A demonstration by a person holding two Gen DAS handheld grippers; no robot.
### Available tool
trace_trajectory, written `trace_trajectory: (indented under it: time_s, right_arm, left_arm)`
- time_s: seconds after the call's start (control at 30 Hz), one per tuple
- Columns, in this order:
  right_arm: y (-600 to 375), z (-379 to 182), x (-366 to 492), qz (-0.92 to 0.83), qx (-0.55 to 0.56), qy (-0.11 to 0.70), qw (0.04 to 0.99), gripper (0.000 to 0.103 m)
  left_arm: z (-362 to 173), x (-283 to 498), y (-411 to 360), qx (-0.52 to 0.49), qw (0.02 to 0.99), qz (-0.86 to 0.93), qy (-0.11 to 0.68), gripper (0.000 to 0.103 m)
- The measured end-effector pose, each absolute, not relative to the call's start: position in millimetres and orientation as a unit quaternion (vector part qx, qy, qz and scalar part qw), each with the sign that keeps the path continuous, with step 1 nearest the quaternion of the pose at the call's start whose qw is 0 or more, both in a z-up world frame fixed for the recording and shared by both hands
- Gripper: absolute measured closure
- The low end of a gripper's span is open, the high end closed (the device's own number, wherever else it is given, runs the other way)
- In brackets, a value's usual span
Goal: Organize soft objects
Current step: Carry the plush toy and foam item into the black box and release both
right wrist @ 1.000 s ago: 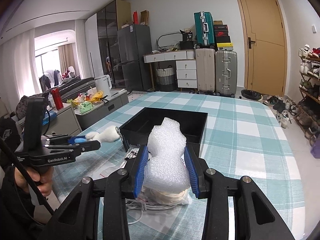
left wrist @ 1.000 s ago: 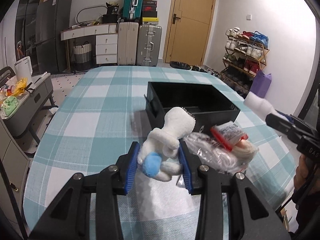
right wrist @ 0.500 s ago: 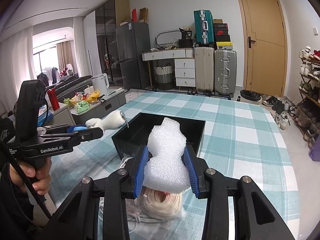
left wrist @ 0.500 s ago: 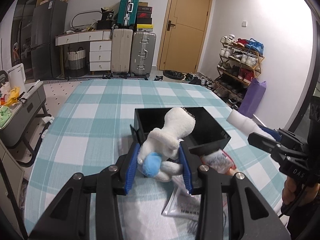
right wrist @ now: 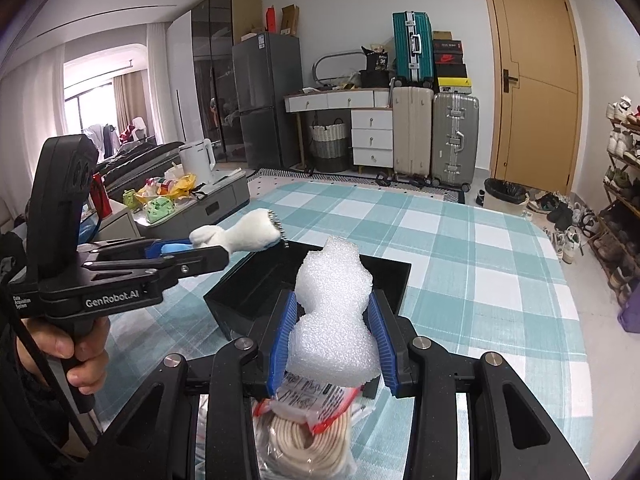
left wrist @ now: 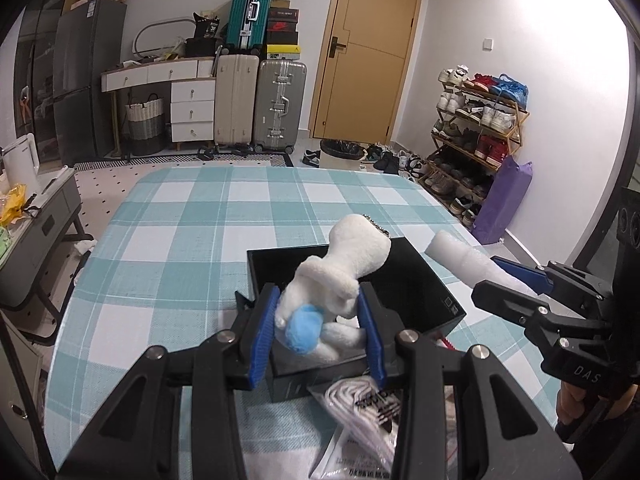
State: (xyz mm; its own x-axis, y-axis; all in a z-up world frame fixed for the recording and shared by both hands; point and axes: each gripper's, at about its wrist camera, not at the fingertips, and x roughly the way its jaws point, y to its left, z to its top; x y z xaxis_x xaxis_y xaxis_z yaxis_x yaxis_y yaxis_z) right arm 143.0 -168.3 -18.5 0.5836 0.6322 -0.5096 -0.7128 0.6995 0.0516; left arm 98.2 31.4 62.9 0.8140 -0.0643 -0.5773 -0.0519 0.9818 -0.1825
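My left gripper (left wrist: 318, 332) is shut on a white plush toy (left wrist: 340, 276) with a blue patch and holds it above the near end of an open black box (left wrist: 424, 292). The plush also shows in the right wrist view (right wrist: 248, 234), over the box's left rim. My right gripper (right wrist: 332, 340) is shut on a white foam piece (right wrist: 332, 320) and holds it above the box's near edge (right wrist: 248, 296). In the left wrist view the foam (left wrist: 464, 258) sticks out to the right of the box.
The box stands on a teal checked tablecloth (left wrist: 192, 240). A bagged coil of cream cord with a red label (right wrist: 308, 432) and a bagged white item (left wrist: 360, 408) lie in front of the box. Suitcases, a drawer unit and a shoe rack stand beyond the table.
Both grippers have risen and moved forward over the box, each still holding its object. The plush now hangs over the box's near end; the foam is over its near edge.
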Motion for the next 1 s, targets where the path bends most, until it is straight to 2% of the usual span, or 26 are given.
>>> trace_trajectory:
  time_s: [1.0]
  right_arm:
    - [-127.4, -53.2, 202.8, 0.367, -0.132, 0.294, 0.873, 0.065]
  left_arm:
    - [27.9, 150.2, 14.6, -0.045, 0.935, -0.002, 0.352, 0.064]
